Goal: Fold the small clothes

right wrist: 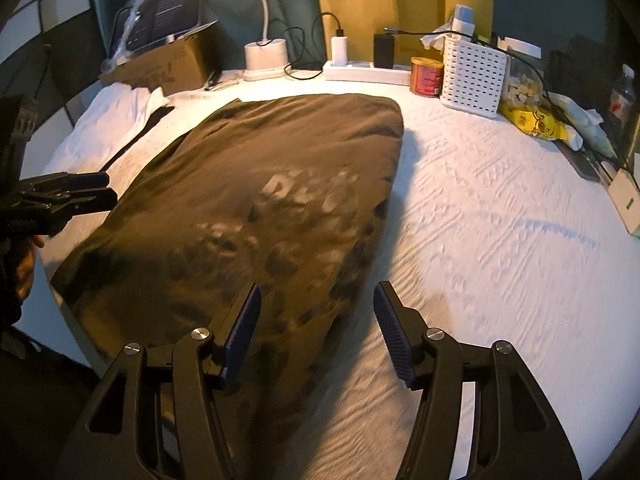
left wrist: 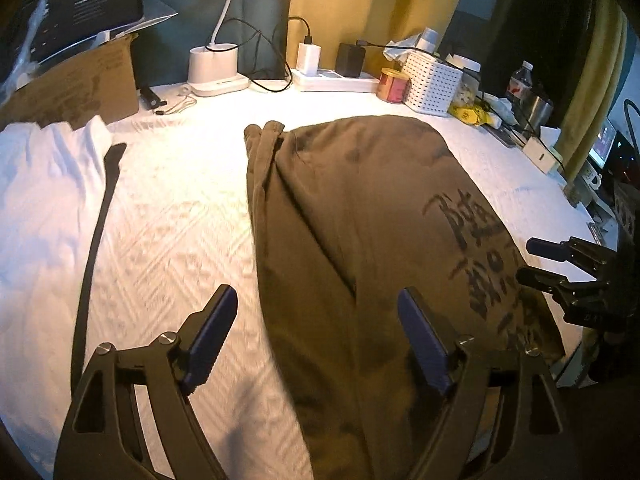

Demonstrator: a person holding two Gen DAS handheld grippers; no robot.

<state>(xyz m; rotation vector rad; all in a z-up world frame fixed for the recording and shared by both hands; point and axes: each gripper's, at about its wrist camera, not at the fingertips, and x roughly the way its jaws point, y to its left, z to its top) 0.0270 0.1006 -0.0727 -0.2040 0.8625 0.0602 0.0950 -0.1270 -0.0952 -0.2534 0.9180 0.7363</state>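
Note:
A brown garment with dark printed characters [left wrist: 360, 240] lies folded lengthwise on the white textured table cover; it also shows in the right wrist view [right wrist: 256, 208]. My left gripper [left wrist: 316, 300] is open and empty, hovering over the garment's near left edge. My right gripper [right wrist: 318, 300] is open and empty above the garment's near right edge. The right gripper also shows at the right in the left wrist view [left wrist: 532, 260]; the left gripper shows at the left in the right wrist view [right wrist: 108, 190].
A white cloth with a black strap [left wrist: 48, 184] lies at the left. A cardboard box [left wrist: 80, 84], lamp base [left wrist: 216, 68], power strip [left wrist: 332, 80], red can [left wrist: 394, 85], white perforated basket [left wrist: 434, 82], snacks and bottles line the back and right edges.

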